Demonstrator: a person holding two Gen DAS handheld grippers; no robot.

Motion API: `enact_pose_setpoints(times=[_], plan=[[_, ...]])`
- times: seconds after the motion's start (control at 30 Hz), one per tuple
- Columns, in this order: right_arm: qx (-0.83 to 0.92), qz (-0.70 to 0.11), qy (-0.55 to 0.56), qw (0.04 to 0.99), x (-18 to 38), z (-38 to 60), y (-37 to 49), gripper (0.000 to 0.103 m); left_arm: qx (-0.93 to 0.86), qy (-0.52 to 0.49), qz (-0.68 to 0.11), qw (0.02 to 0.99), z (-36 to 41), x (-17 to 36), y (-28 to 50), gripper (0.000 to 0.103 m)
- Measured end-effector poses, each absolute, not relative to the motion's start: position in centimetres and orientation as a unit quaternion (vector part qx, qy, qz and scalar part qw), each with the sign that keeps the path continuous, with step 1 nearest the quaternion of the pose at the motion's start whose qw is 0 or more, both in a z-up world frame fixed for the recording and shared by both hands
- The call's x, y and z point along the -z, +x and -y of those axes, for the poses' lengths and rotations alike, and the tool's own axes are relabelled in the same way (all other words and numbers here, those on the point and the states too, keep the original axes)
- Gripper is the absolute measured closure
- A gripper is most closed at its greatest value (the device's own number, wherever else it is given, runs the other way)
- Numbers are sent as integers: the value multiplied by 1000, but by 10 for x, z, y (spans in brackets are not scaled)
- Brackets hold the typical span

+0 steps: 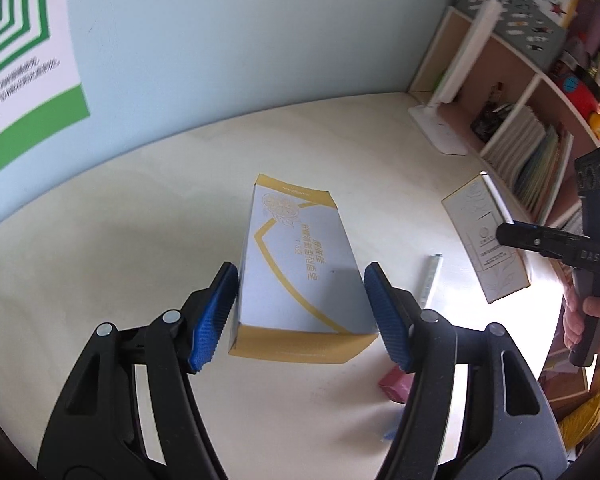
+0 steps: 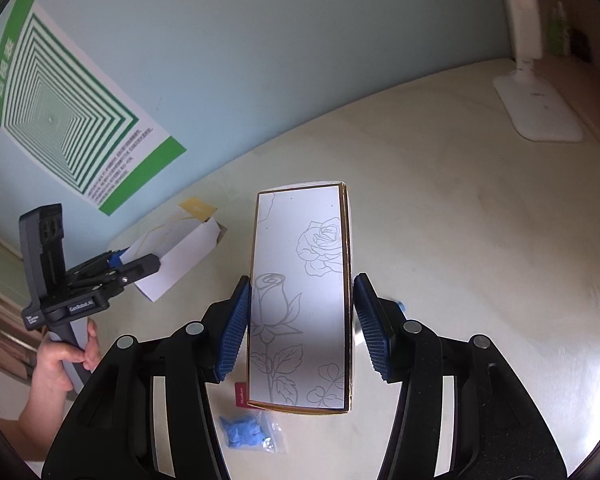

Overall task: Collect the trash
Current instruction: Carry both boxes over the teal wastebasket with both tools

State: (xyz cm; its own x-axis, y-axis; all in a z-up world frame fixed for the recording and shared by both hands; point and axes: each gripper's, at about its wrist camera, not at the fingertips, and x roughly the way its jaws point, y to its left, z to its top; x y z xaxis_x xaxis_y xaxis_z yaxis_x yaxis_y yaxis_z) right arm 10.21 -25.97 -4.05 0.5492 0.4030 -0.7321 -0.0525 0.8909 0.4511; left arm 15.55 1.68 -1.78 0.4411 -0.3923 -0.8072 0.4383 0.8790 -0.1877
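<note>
Each hand carries a box off the table [image 1: 100, 240]. The left gripper [image 1: 300, 312] has its blue pads on either long side of a white and yellow box [image 1: 300, 264]; from the right wrist view that box hangs clear of the tabletop in the gripper's jaws, so I judge it pinched and lifted. The right gripper [image 2: 300, 328] pinches a white box with a rose drawing [image 2: 300, 300], pads pressed on its two long edges, and this box too looks raised above the surface, with a shadow under it.

No bin or bag for the trash shows in either view, so nothing can be said to be collected yet; the two boxes are picked up but not dropped anywhere.

More seems left on the table. A small clear bag of blue bits [image 2: 248, 434] lies just below the rose box, a small red packet [image 2: 241, 394] peeks out beside it, and a thin white pen-like stick [image 1: 430, 280] lies between the two boxes in the left view. Whether the stick counts as trash I cannot tell; it is small and blurred. The white desk lamp [image 2: 538, 108] by the shelf [image 1: 520, 128] is well apart from all this.
</note>
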Motion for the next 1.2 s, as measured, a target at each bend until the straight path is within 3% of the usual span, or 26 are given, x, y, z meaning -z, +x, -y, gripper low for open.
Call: enact_pose_setpoints(times=[0.6,1.2], plan=[[-10,-410,248,878,33,311,-26,50,388,118,-438,802,88,6,78,40],[146,-371,349,848,64,375,-209,50,546,205,-434,687,221,37,-35,40]])
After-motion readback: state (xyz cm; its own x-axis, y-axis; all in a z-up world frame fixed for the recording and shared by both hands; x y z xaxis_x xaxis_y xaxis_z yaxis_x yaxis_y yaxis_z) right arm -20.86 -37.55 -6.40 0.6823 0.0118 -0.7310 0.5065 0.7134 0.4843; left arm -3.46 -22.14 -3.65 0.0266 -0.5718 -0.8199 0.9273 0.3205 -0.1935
